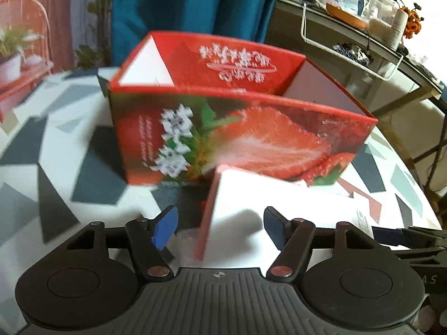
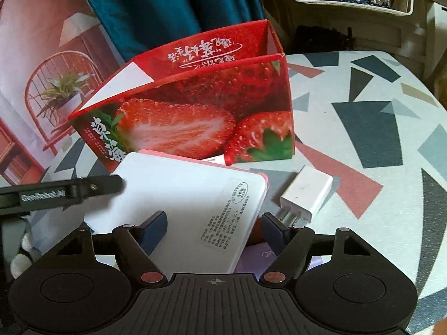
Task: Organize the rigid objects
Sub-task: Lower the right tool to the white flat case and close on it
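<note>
An open red strawberry-print box [image 1: 237, 128] stands on the patterned table; it also shows in the right wrist view [image 2: 195, 117]. A flat white power bank with a pink edge [image 2: 190, 203] lies in front of it, tilted, between the jaws of my right gripper [image 2: 215, 231], which look closed on its sides. In the left wrist view the power bank [image 1: 268, 209] sits between the open jaws of my left gripper [image 1: 220, 226], with no contact visible. A white plug charger [image 2: 307, 192] lies on the table just right of the power bank.
The round table [image 2: 377, 145] has a grey, red and white geometric cloth. A blue curtain [image 1: 190, 8] hangs behind the box. A cluttered side table with a white wire rack [image 1: 349, 42] stands at the right. A purple item [image 2: 259, 259] lies under the power bank.
</note>
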Demonstrator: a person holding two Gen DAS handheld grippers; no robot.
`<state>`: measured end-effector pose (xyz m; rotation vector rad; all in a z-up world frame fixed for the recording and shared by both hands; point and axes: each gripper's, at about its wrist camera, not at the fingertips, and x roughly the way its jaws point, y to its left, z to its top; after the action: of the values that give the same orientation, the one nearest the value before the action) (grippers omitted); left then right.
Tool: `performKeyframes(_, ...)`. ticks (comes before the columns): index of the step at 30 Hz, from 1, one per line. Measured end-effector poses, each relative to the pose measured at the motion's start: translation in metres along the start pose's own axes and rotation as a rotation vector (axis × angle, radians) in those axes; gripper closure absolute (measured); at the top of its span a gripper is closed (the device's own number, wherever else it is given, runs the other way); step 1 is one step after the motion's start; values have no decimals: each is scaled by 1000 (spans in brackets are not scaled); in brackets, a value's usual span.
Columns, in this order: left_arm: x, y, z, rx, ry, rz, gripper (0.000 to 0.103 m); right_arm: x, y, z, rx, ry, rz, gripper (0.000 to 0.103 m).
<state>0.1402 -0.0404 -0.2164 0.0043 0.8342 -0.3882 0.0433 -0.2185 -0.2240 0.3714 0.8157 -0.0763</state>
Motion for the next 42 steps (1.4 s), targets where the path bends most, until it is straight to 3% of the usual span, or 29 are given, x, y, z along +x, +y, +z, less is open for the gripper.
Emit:
performKeyframes(8,2,3,-9,-8,2,-60,37,5,3,1,-30,-19,16,32)
performKeyframes(17,1,13,-11,-49,-4,-65,36,5,22,2,-177,-54,0,40)
performKeyframes(27,-1,21,-12,-76,5,-54,36,13,24,7,-156,-47,26,38)
performKeyframes(32,-1,28,-15,-101,12,-80,36,17,26,9,-153,-42,19,34)
performKeyframes(42,-4,25,-21,-73,12,-100,38,23,41,3,-223,-19,6,9)
